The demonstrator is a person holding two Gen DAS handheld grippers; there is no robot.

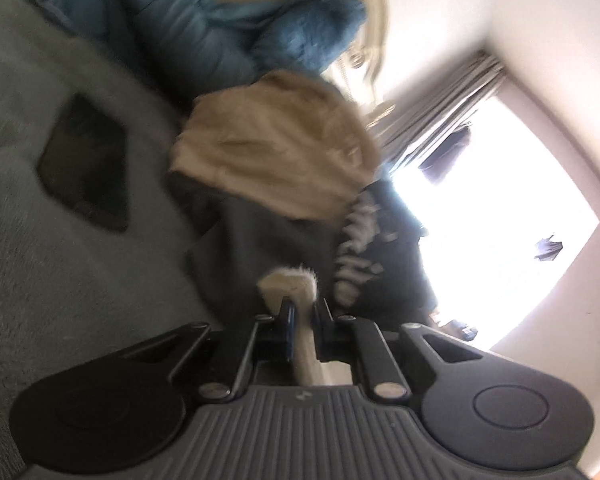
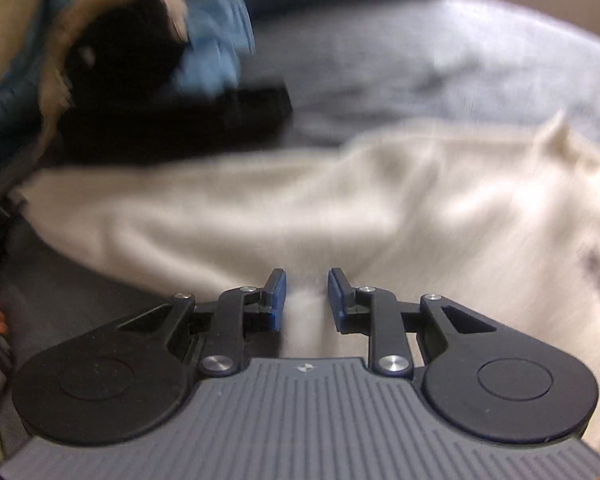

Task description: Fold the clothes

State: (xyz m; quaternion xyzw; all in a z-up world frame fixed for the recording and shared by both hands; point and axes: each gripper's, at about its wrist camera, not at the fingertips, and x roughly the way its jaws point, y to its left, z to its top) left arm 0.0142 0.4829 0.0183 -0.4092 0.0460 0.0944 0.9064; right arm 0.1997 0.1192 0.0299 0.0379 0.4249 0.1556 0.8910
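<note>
A cream garment (image 2: 260,208) lies spread and rumpled across the grey bed cover (image 2: 420,60) in the right wrist view. My right gripper (image 2: 307,280) points down at its near edge, and a fold of it fills the narrow gap between the blue pads. In the left wrist view my left gripper (image 1: 304,306) is shut on a thin strip of cream fabric (image 1: 288,280) that sticks out past the fingertips. Both views are blurred by motion.
Beyond the left gripper are a tan garment (image 1: 272,152), a dark garment with white lettering (image 1: 356,248), a blue fur-trimmed jacket (image 1: 188,32) and a dark folded piece (image 1: 84,164). Past the cream garment lie black clothes (image 2: 172,120) and light blue cloth (image 2: 216,56).
</note>
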